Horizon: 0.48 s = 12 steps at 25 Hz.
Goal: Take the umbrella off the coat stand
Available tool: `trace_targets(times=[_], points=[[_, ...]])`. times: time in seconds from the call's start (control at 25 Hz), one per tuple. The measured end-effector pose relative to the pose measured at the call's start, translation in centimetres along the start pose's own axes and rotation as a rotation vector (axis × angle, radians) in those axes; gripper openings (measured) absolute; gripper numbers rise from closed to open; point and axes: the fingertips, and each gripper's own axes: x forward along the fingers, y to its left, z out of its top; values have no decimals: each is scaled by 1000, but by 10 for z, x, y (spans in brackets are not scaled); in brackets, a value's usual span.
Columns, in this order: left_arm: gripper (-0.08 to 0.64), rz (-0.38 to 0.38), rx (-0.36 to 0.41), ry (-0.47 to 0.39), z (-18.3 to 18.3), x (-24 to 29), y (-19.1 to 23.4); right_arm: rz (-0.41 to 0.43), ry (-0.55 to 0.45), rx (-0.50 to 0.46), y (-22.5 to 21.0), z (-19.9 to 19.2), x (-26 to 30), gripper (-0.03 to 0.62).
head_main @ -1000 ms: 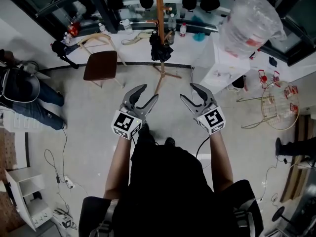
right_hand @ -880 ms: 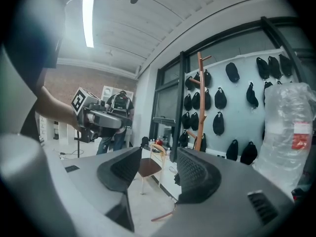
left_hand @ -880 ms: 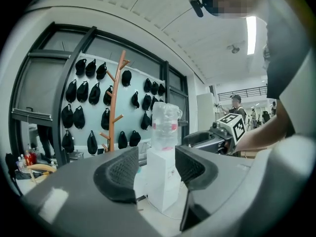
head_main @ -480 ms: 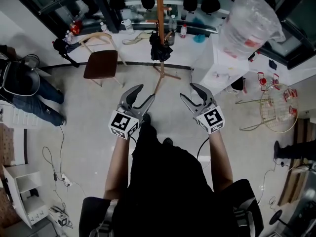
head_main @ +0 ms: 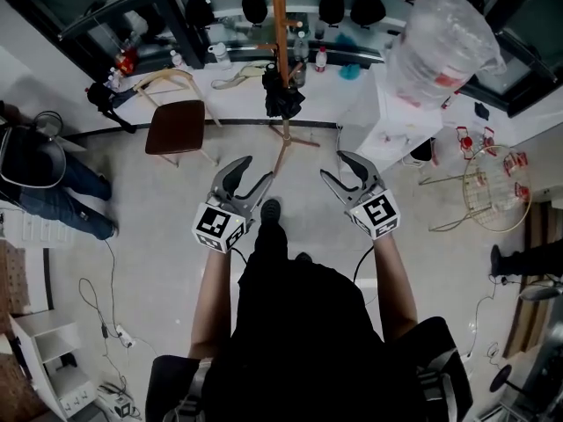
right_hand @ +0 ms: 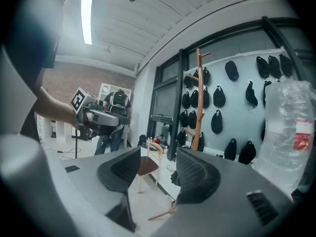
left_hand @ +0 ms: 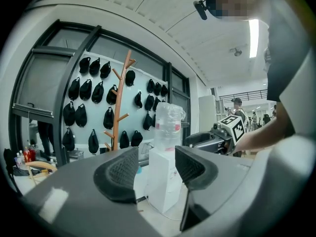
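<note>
A tall wooden coat stand rises at the top middle of the head view. The black folded umbrella hangs low on its pole, above the stand's splayed feet. My left gripper is held over the floor, short of the stand and a little to its left, jaws open and empty. My right gripper is level with it on the other side, also open and empty. The stand shows past the open jaws of my left gripper. The stand also shows beyond my right gripper.
A brown chair stands left of the coat stand by a white ledge. A water dispenser with a big bottle stands to its right. A person is at the far left, a wire rack at the right, cables on the floor.
The person has stepped toward the stand: a shoe now shows between the grippers. The left gripper drifted slightly left. The right gripper kept its place.
</note>
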Motion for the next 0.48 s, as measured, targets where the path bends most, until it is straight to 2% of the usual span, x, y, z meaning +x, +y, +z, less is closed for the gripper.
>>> trace_targets(times=[0.48], points=[[230,-57,-18,17,-9,40,76,-51,26,29,-36,-6,70,229]])
